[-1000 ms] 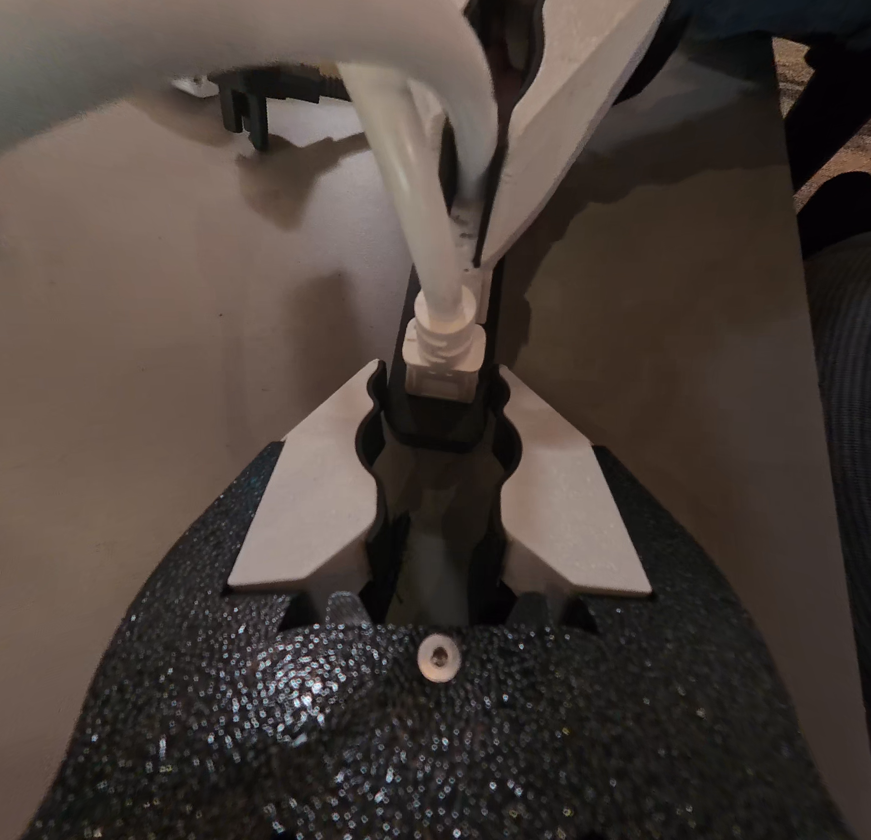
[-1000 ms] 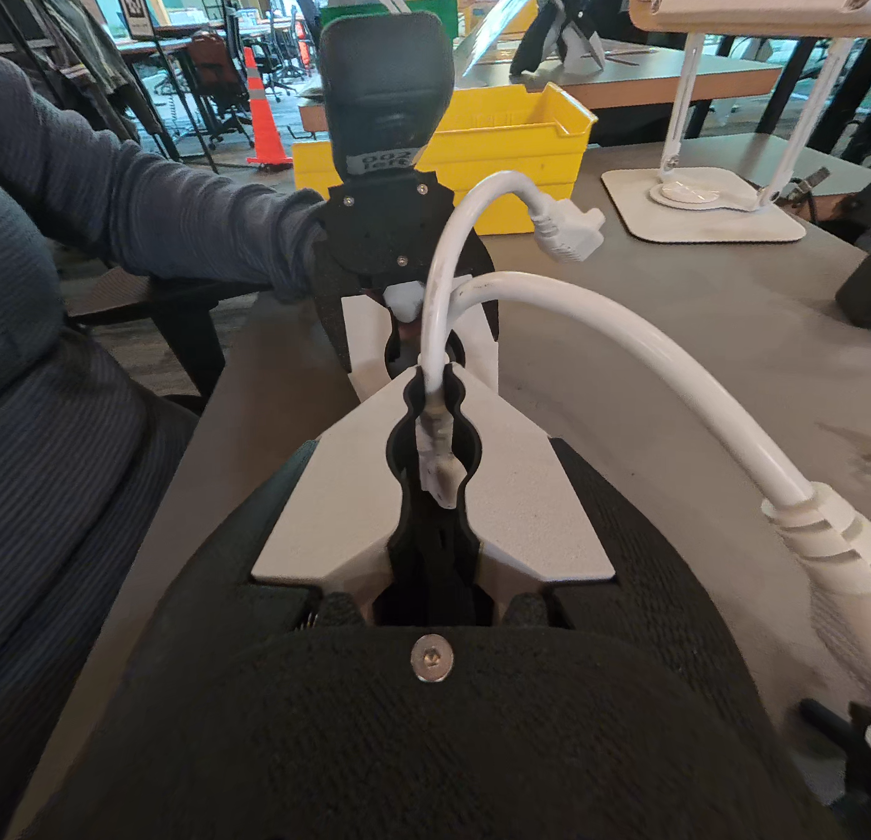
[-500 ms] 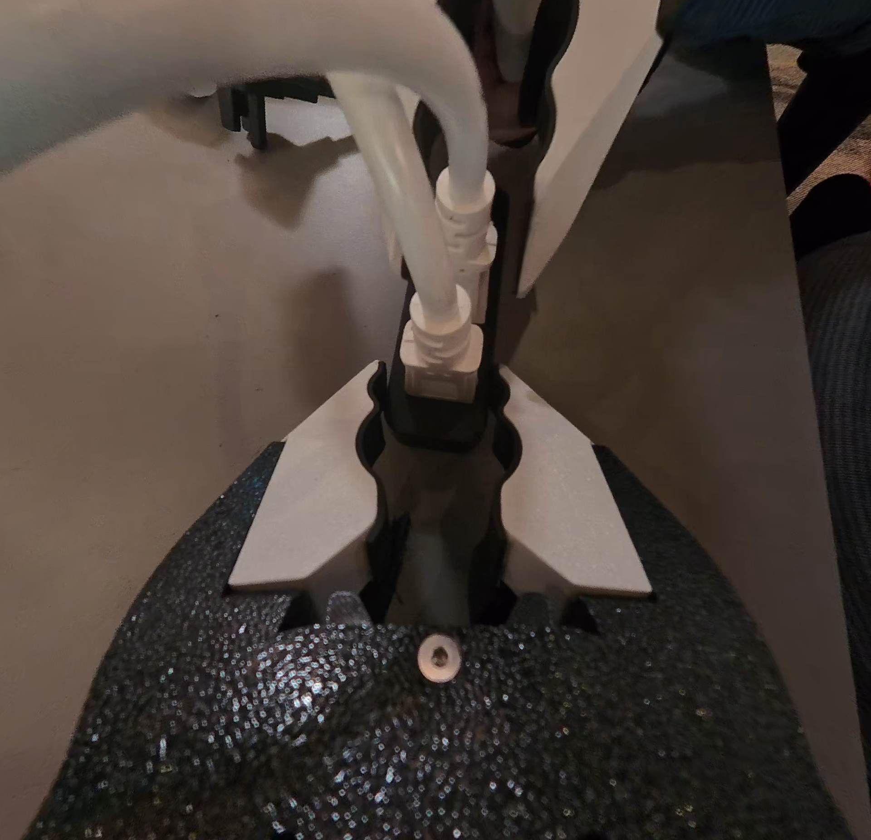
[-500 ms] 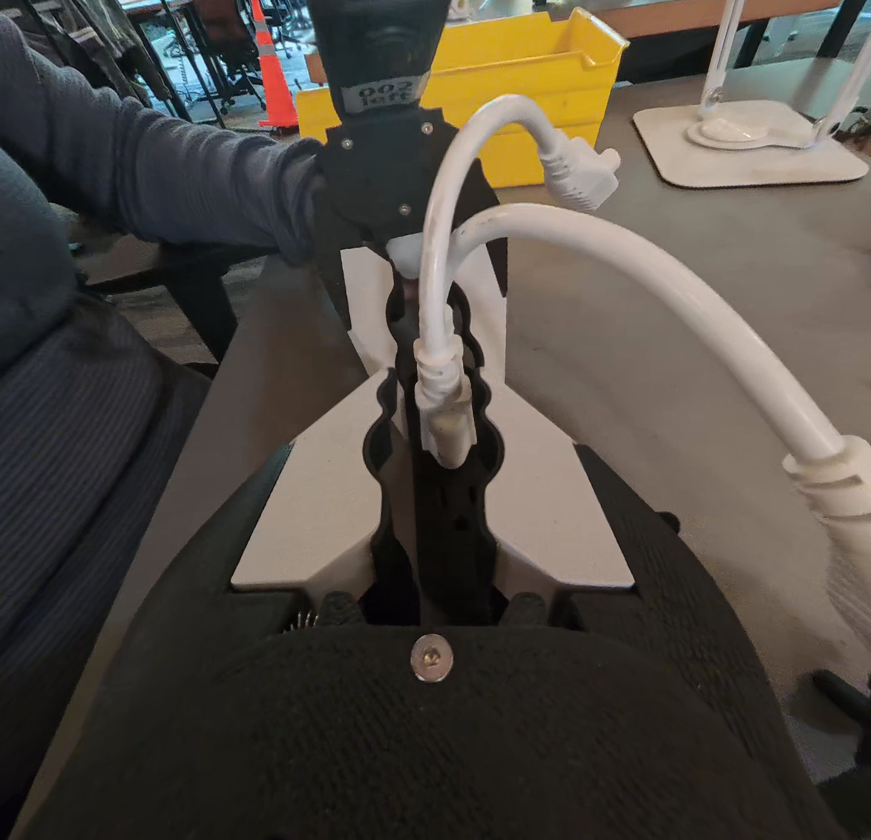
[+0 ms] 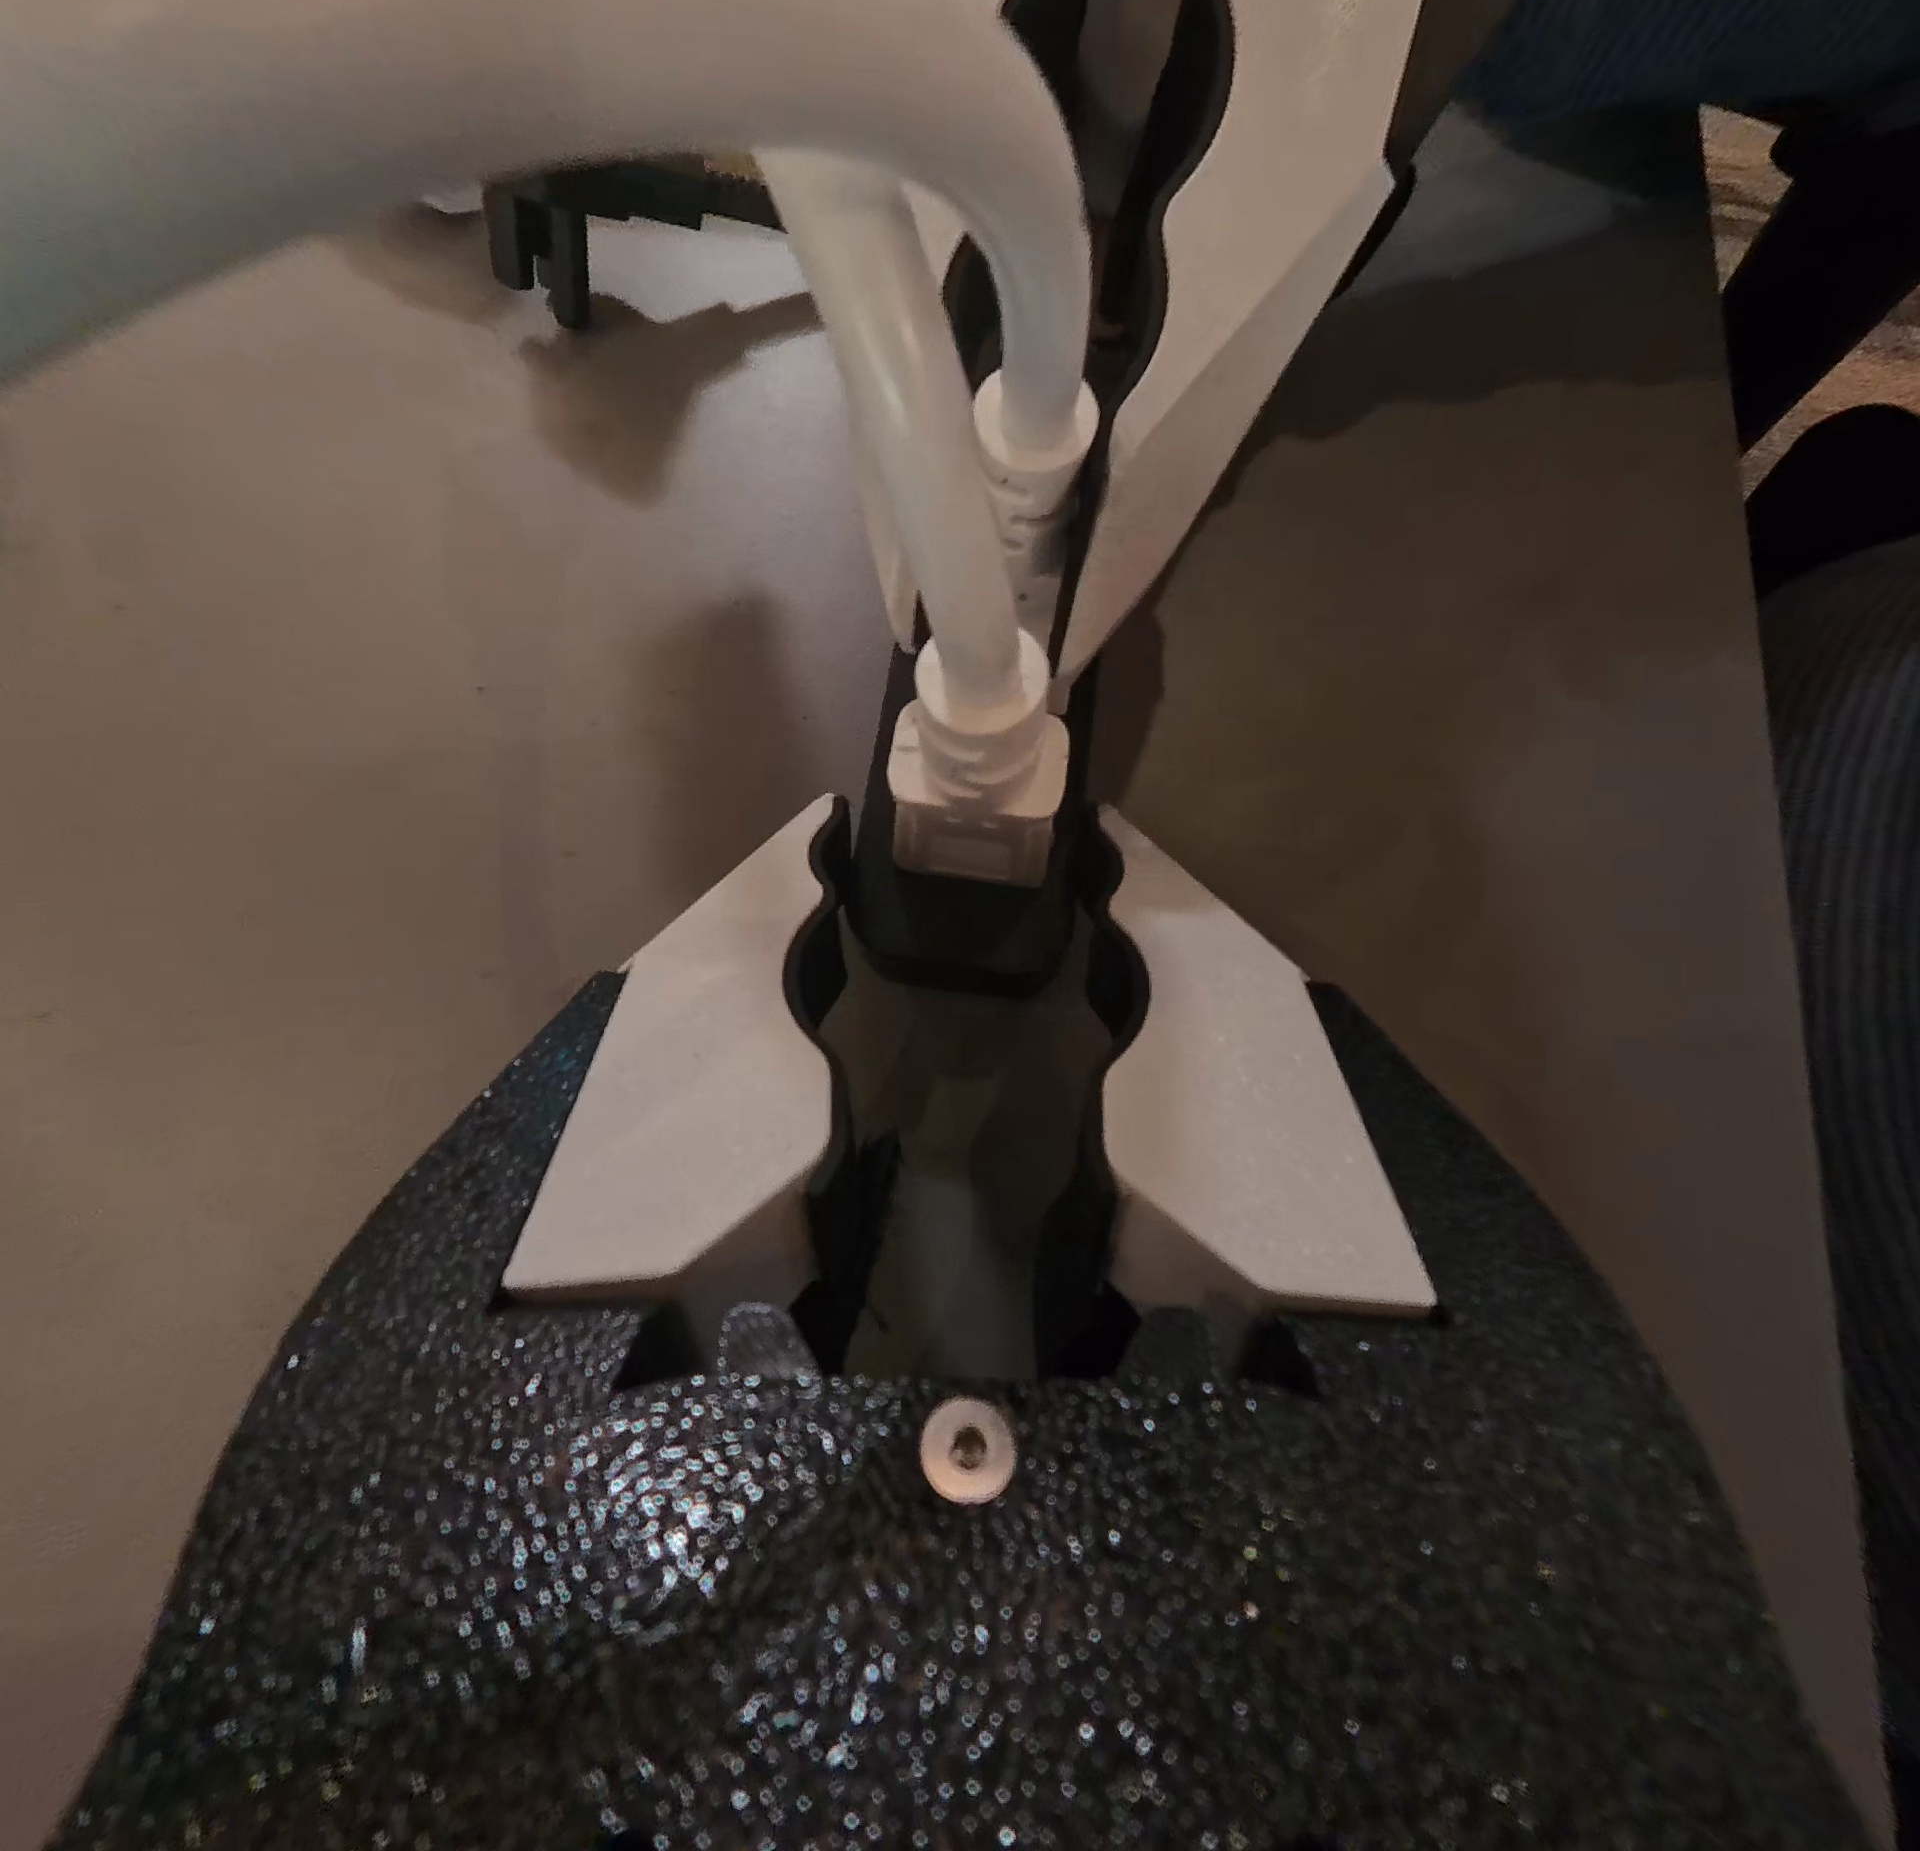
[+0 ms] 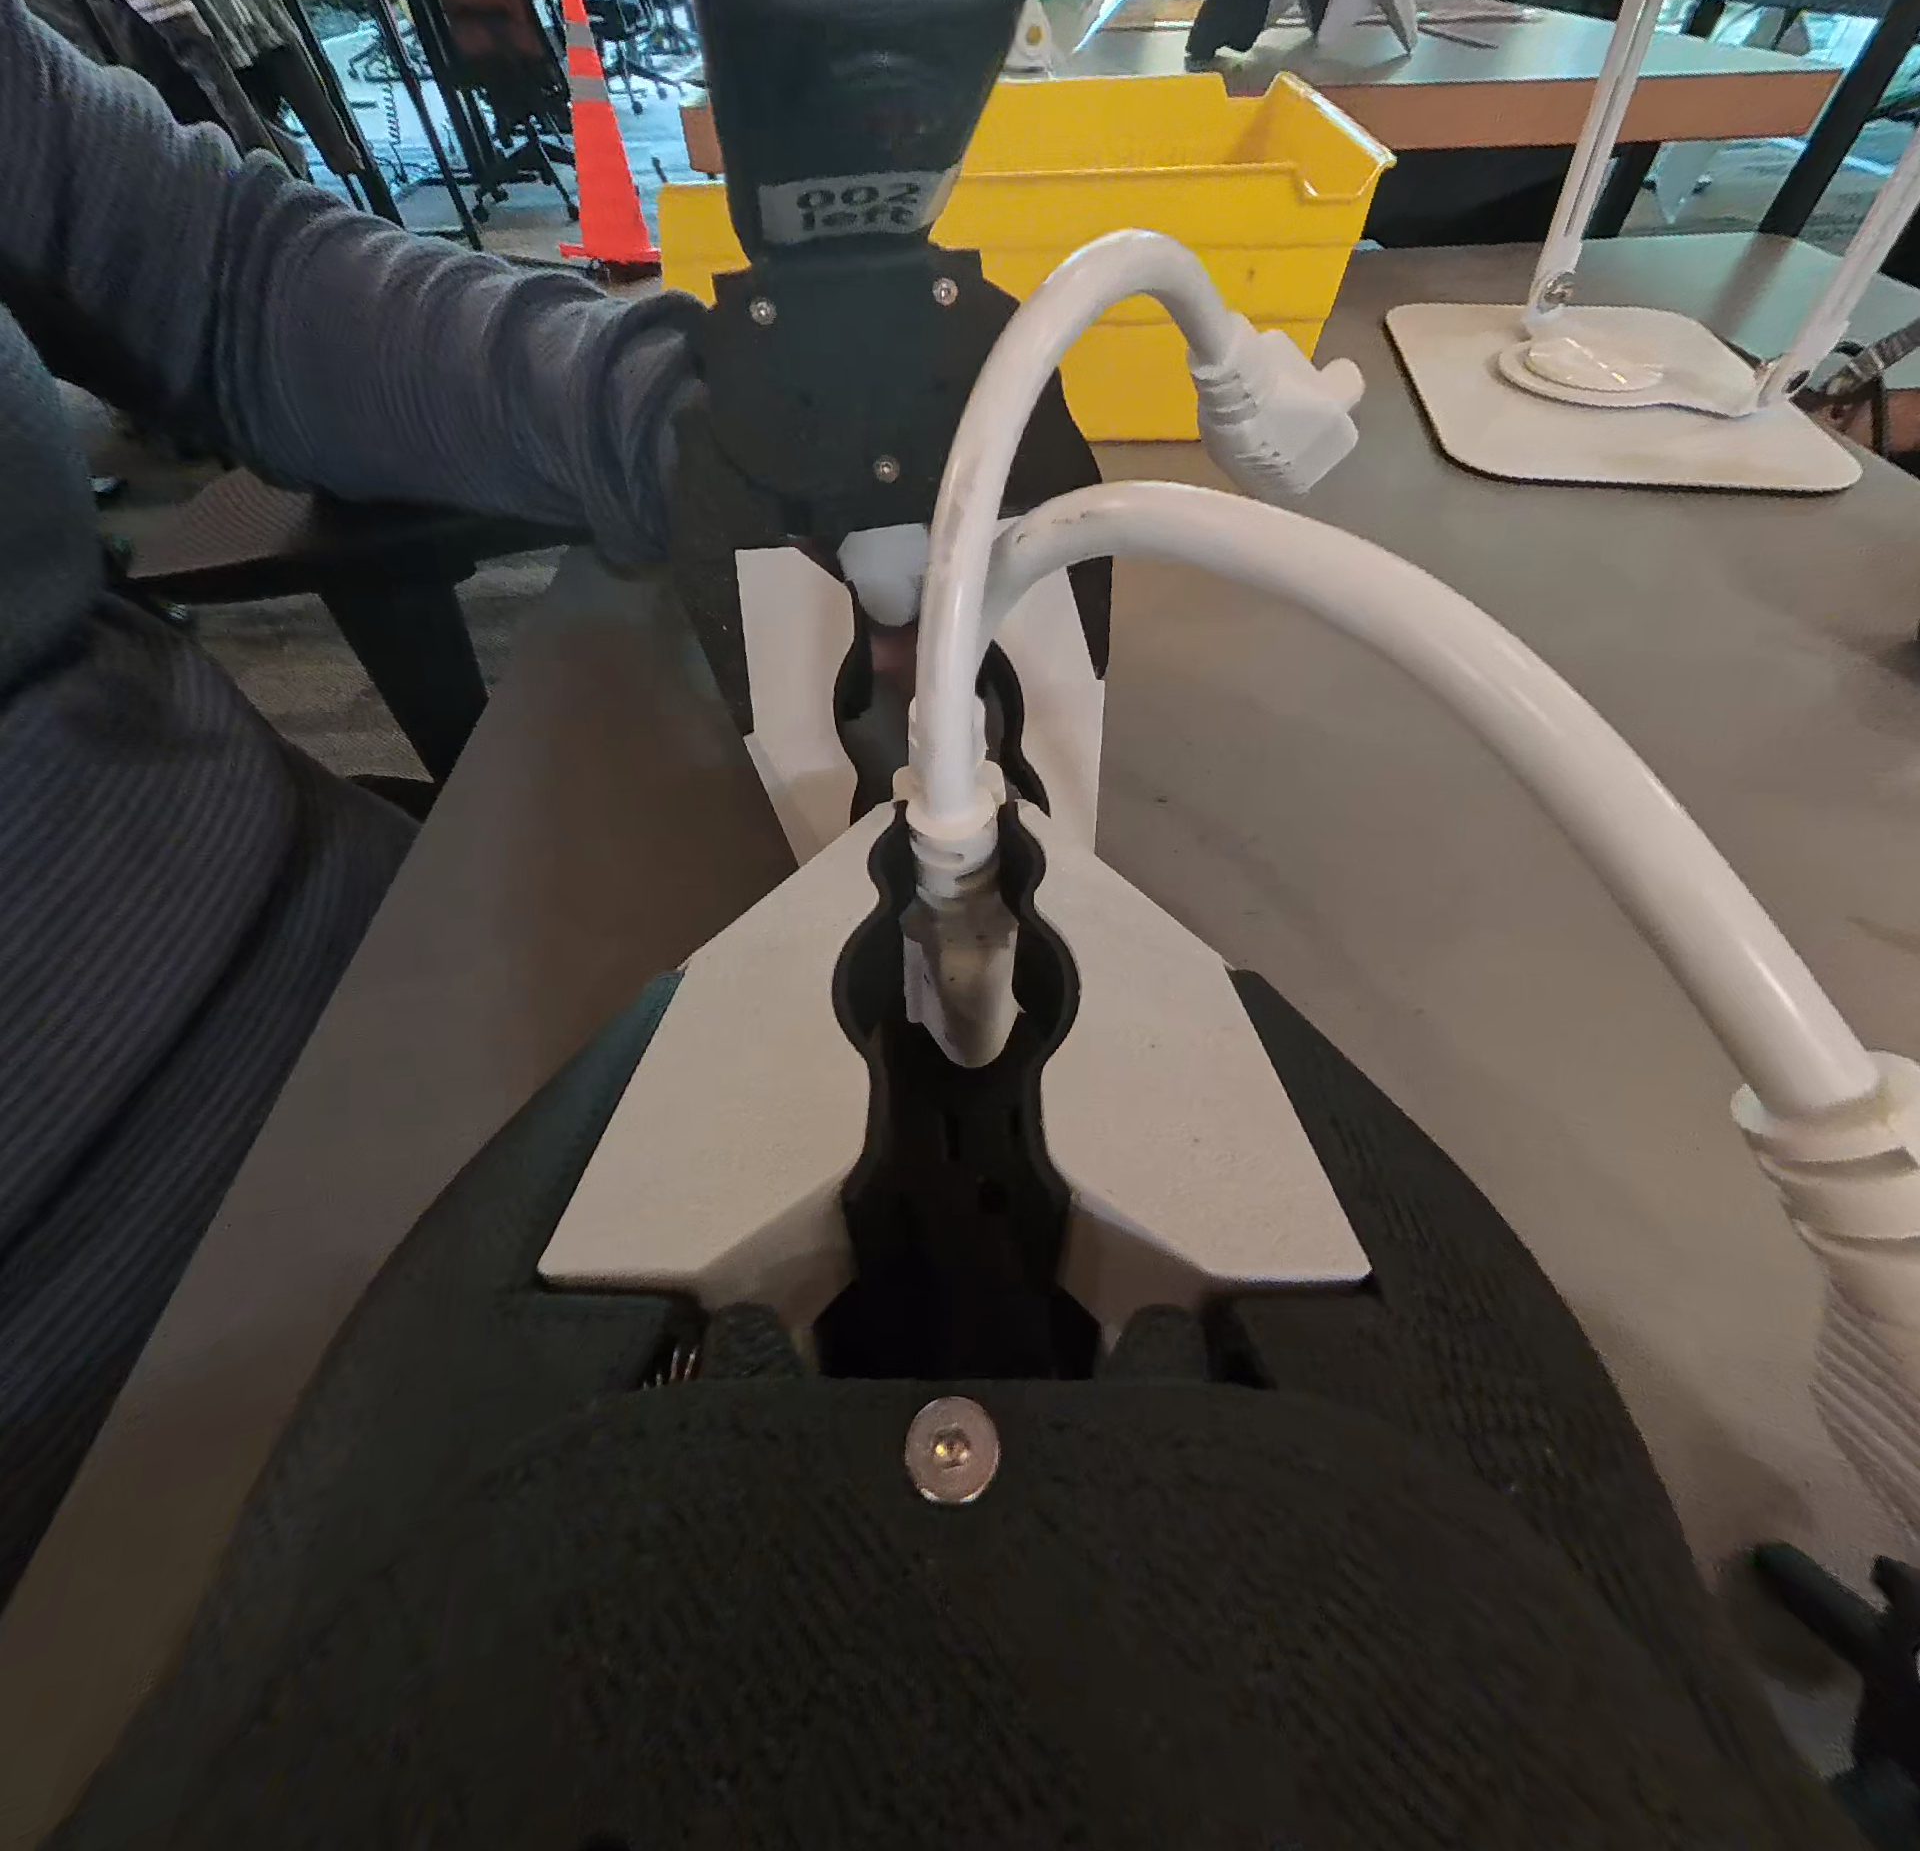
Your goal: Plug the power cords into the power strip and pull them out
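Note:
My left gripper (image 5: 964,812) is shut on the end of the black power strip (image 5: 966,931), which lies on the tan table. A white plug (image 5: 977,814) stands in the strip just past my fingertips. My right gripper (image 6: 961,816) is shut on a second white plug (image 6: 956,960) that stands on the power strip (image 6: 956,1157); in the left wrist view this plug (image 5: 1029,497) sits farther along the strip. Its cord arcs up to a free white plug end (image 6: 1278,419). The other cord (image 6: 1455,721) arcs right to a large white connector (image 6: 1849,1230). The left gripper (image 6: 914,721) faces me.
A yellow bin (image 6: 1143,222) and a white stand base (image 6: 1621,419) sit at the back of the table. A person's sleeve (image 6: 312,347) reaches in from the left, past the table's left edge. A black object (image 5: 540,253) lies beyond the cords. Spacing between my two grippers at the tips: around 5 centimeters.
My right gripper was shut on the far plug, opened and drew back half a second ago, and is now closed on that plug again. The left gripper has held the strip still.

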